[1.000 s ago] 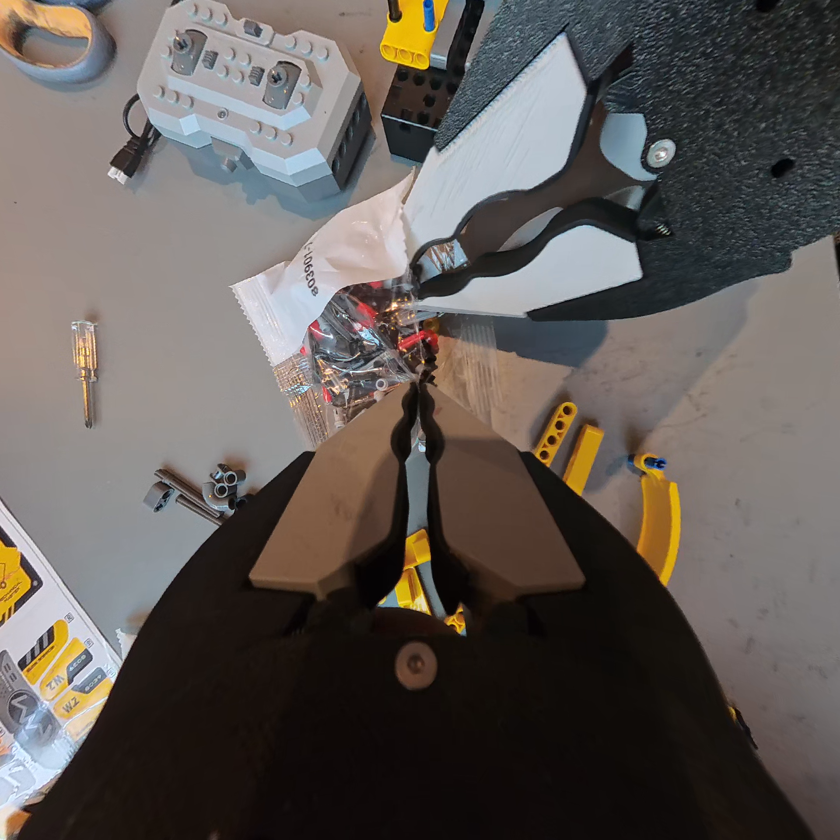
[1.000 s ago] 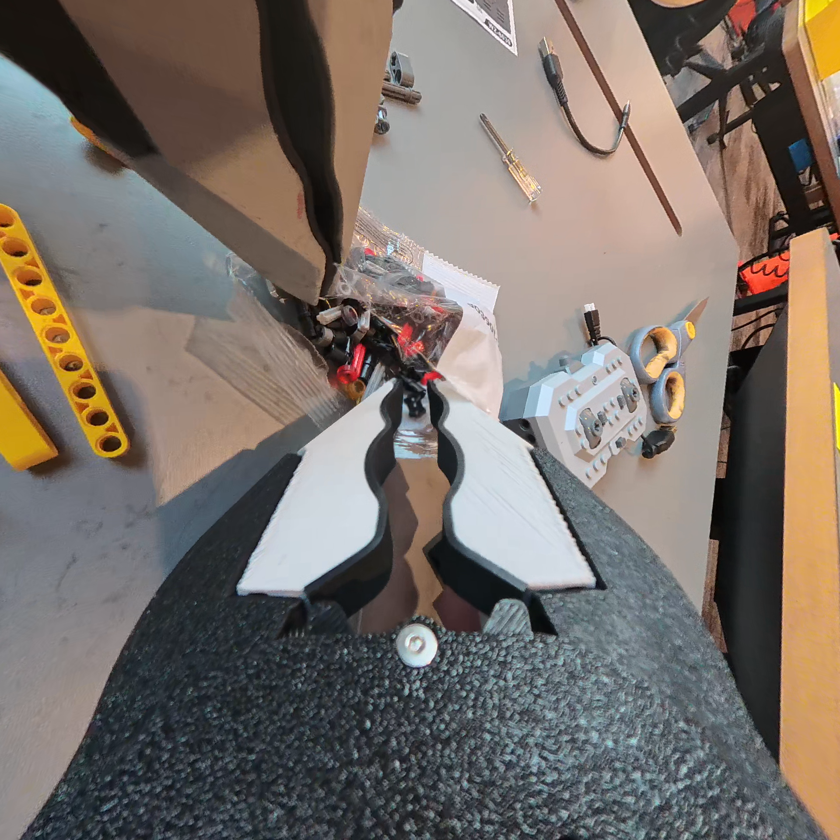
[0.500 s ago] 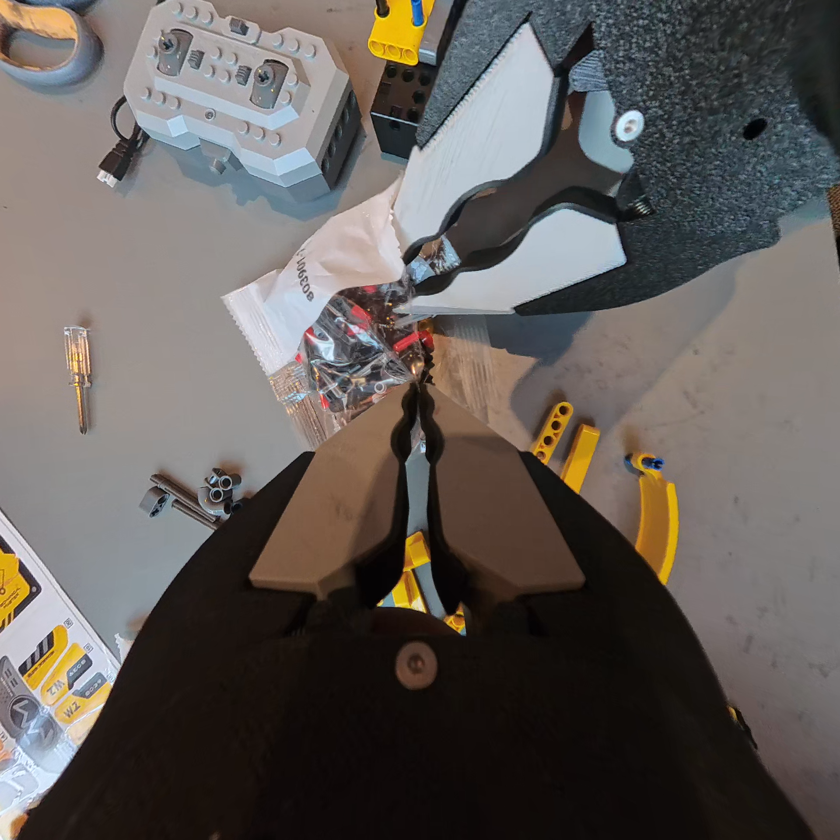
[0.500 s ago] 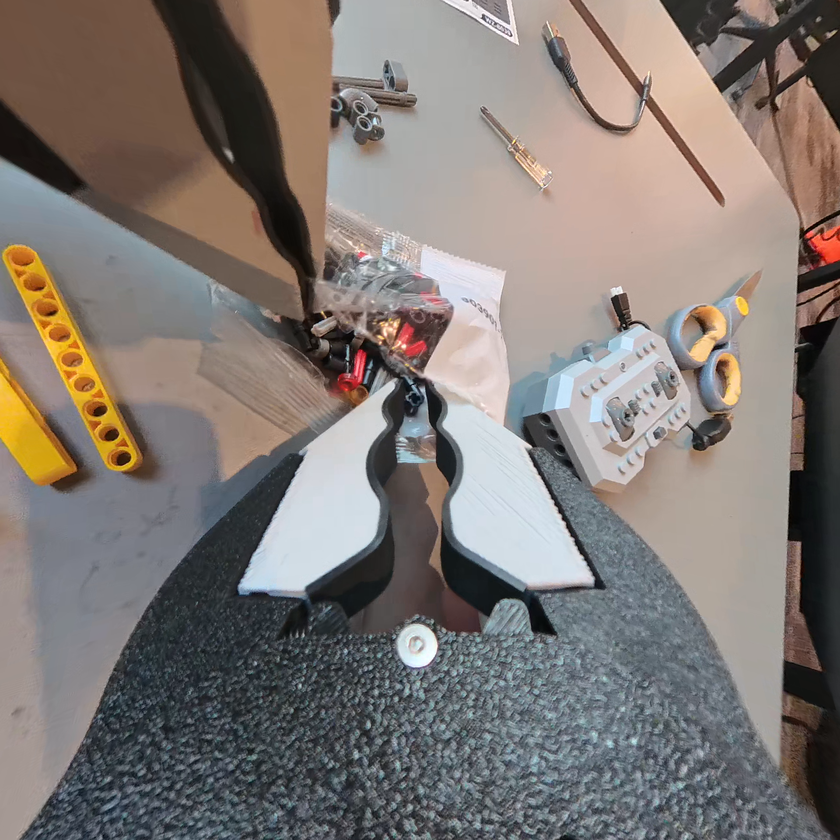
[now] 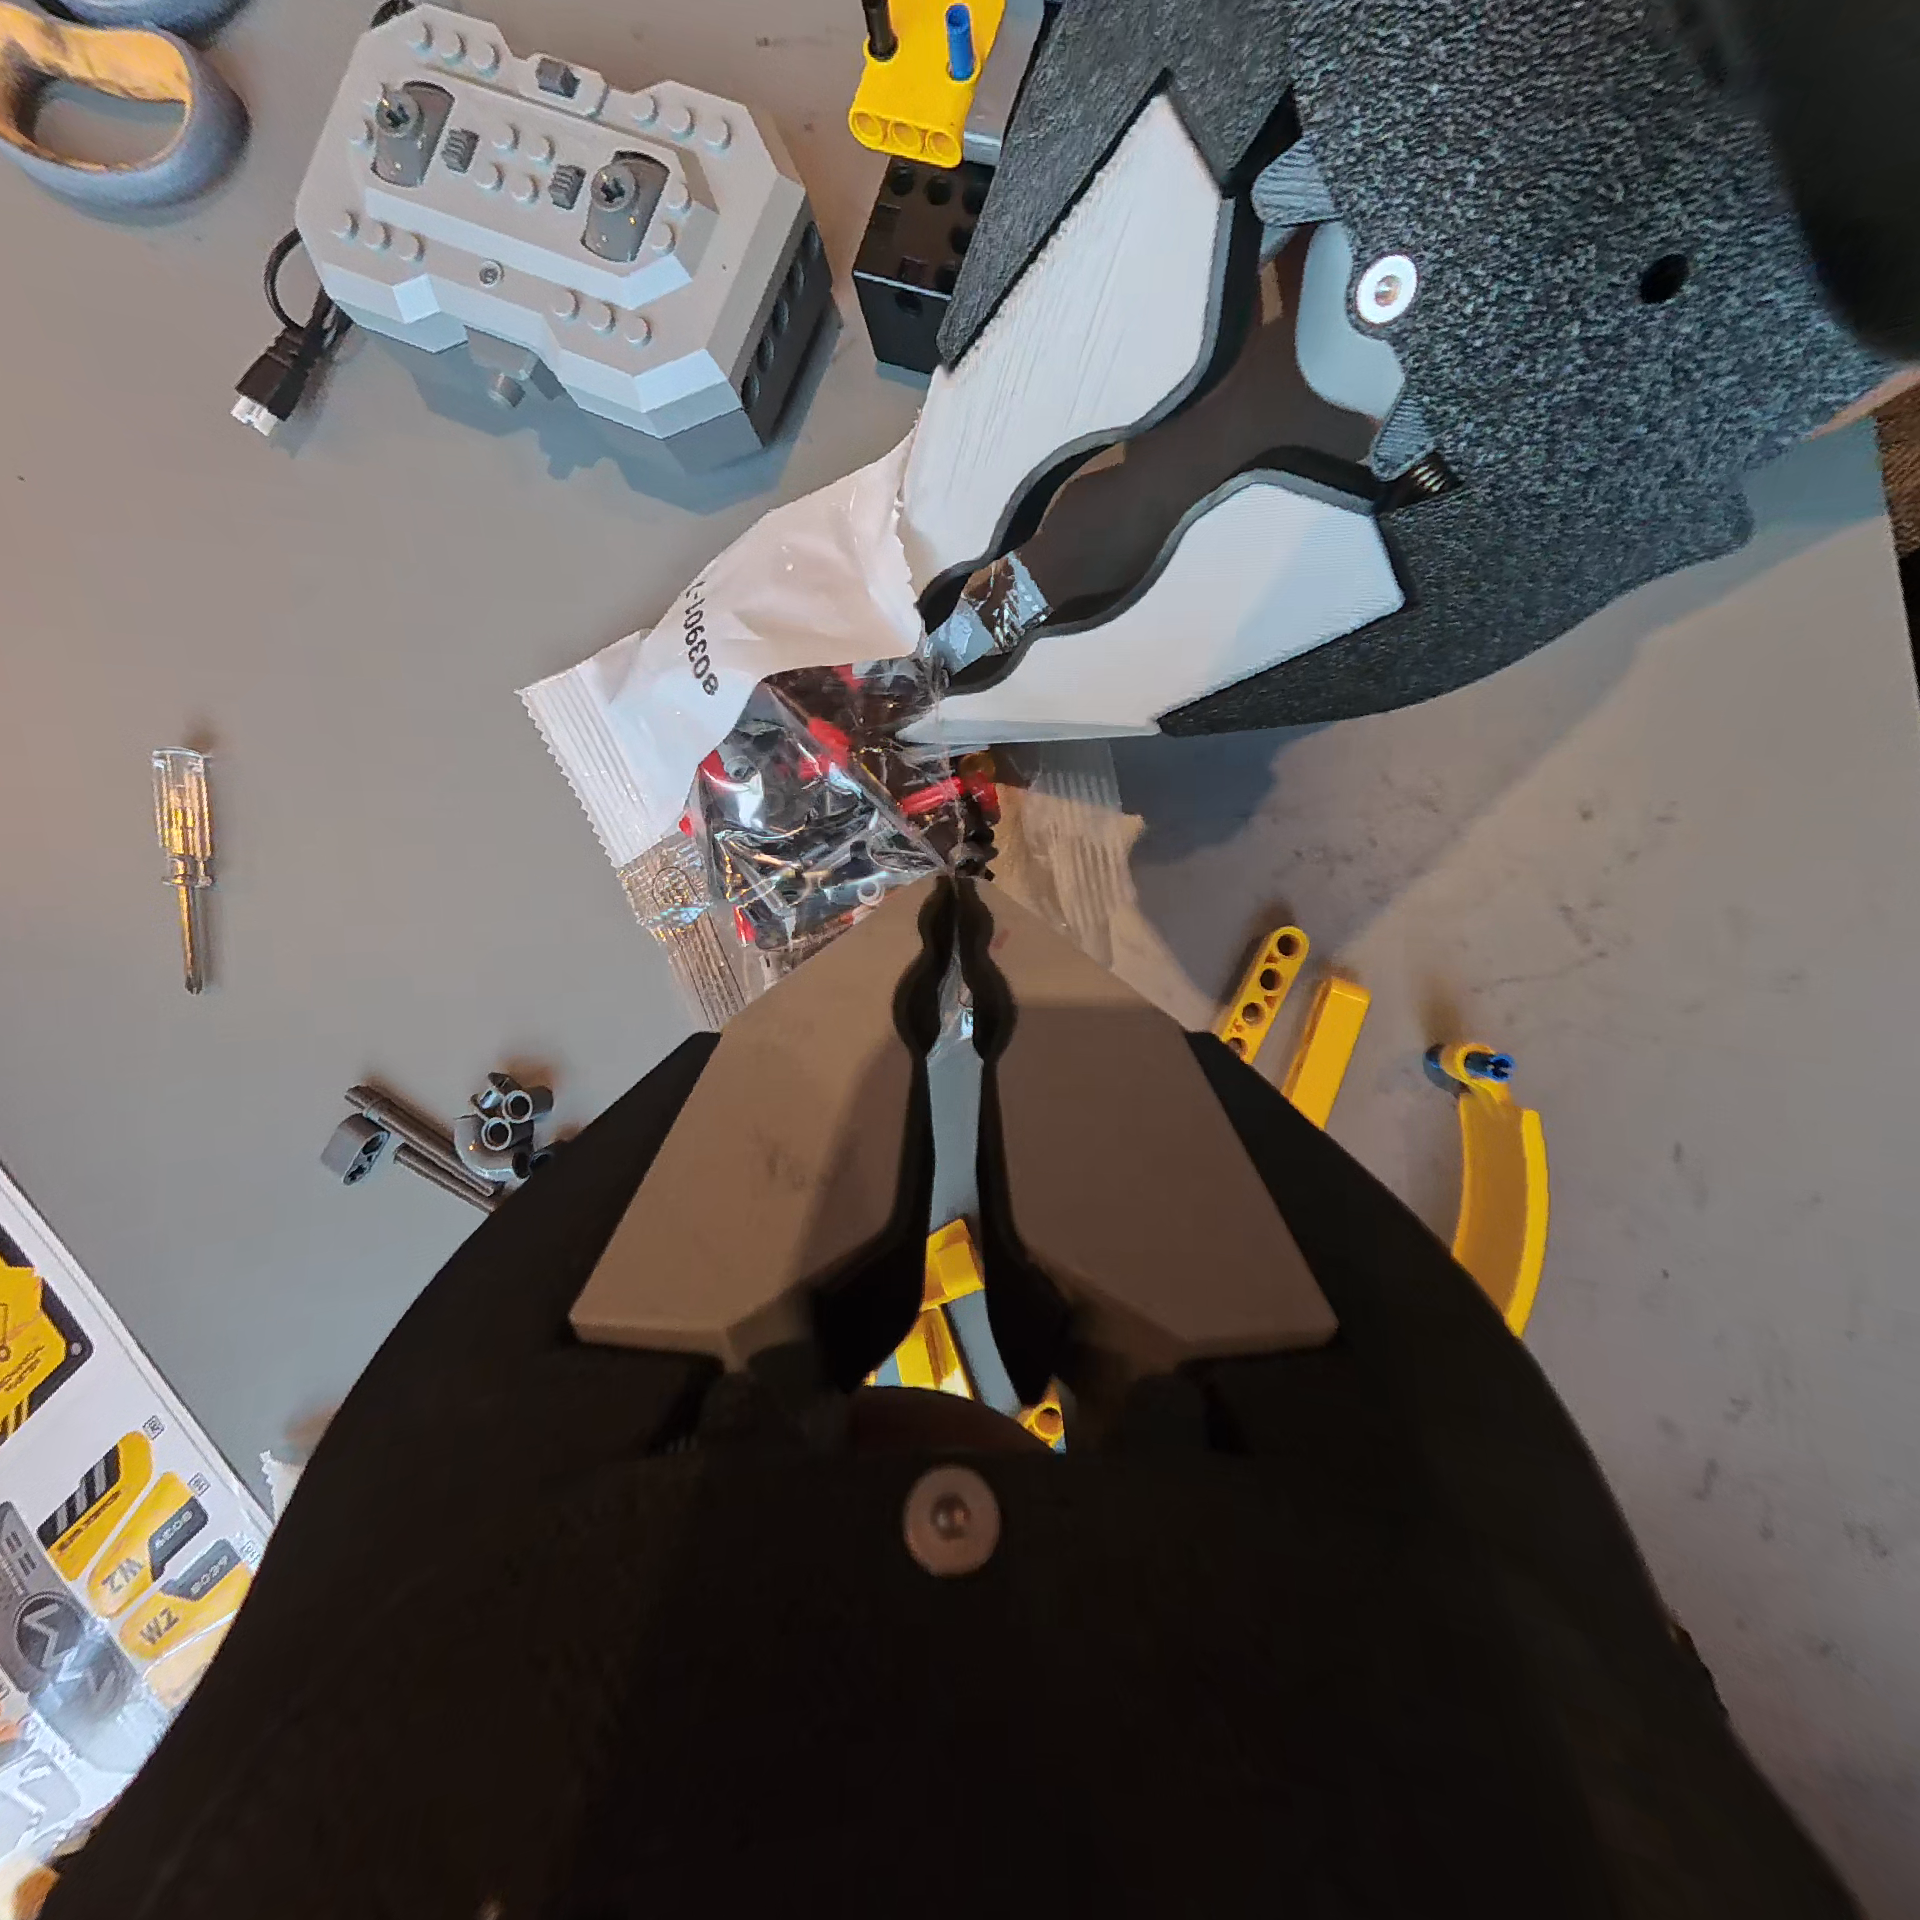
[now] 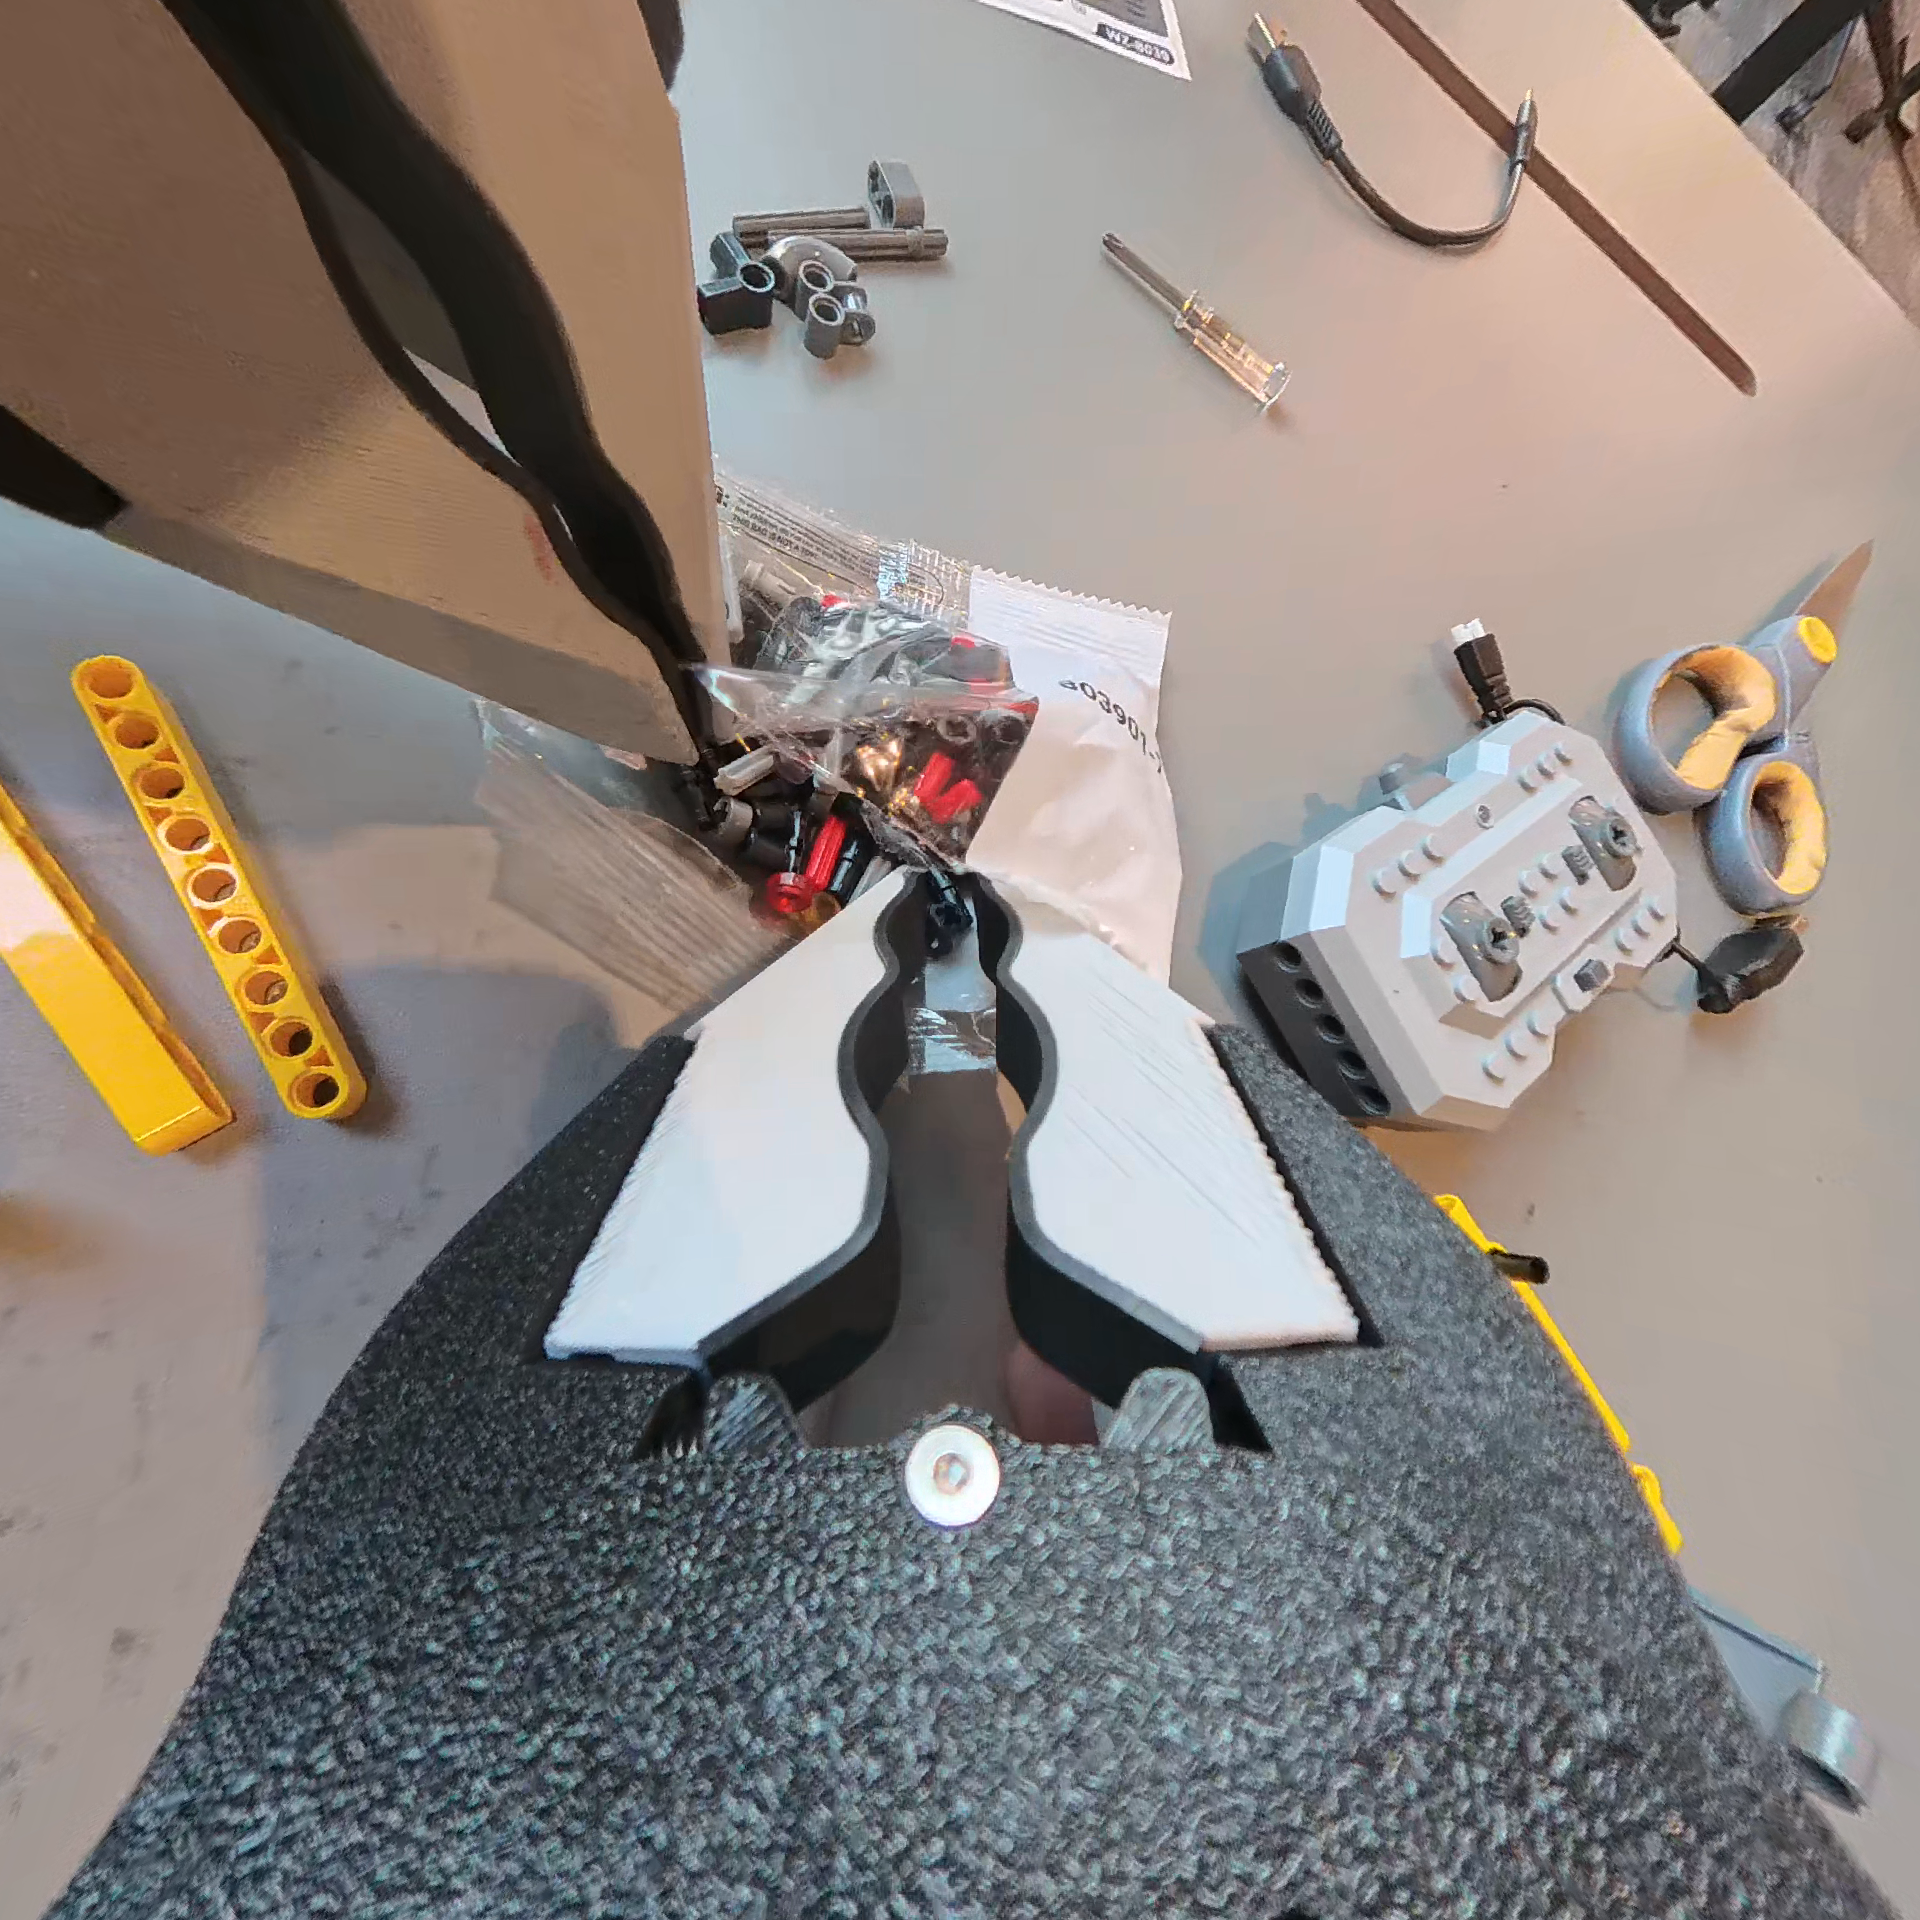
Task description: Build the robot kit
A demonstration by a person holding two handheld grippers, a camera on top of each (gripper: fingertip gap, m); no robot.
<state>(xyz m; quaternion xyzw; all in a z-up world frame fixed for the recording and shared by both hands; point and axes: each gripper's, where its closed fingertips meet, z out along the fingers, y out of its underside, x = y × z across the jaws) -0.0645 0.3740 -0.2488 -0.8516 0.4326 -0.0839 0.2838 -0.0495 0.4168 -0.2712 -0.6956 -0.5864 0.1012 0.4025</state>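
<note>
Left wrist view: the left gripper (image 5: pixel 961 891) has its jaws pinched tight on a thin edge of the clear plastic bag (image 5: pixel 821 821), right at the fingertips, and the bag of small black, grey and red parts sits straight ahead of it on the grey table (image 5: pixel 416 644). Across from it, the right gripper (image 5: pixel 940 675) comes in from the upper right, its jaws clamped on the opposite edge, a strip of film showing between its fingers. So the bag hangs between the two sets of tips, stretched taut, touching both, neither one nearer than the other.

The bag runs lengthwise from its white printed end (image 5: pixel 769 613), up and to the left, down toward the clear crimped end near the left gripper's tips. The line between the two grips cuts across that length.

In the right wrist view the right gripper (image 6: pixel 940 904) bites the film at its tips, with loose parts bunched just beyond, and the left gripper (image 6: pixel 698 732) presses in from the upper left.

Round about: a grey battery box (image 5: pixel 561 223), a small screwdriver (image 5: pixel 185 831), scissors (image 6: pixel 1725 774), yellow beams (image 6: pixel 213 883).
</note>
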